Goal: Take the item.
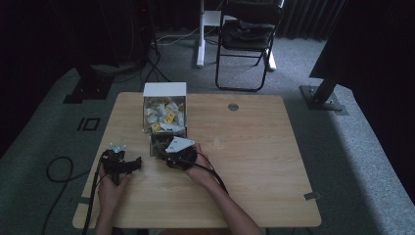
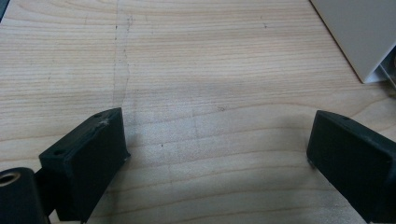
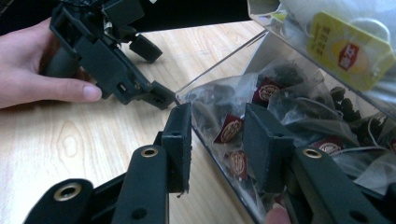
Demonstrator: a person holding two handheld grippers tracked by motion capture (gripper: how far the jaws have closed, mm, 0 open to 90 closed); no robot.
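High view: a clear box [image 1: 164, 115] of tea bags stands on the wooden table [image 1: 254, 161], with the right gripper [image 1: 177, 152] at its near end and the left gripper [image 1: 120, 163] beside it, apart. Left gripper view: jaws spread wide over bare wood, nothing between them. Right gripper view: right gripper [image 3: 215, 140], jaws parted, straddles the box wall [image 3: 219, 140]; dark tea bags [image 3: 275, 100] lie inside, unclasped.
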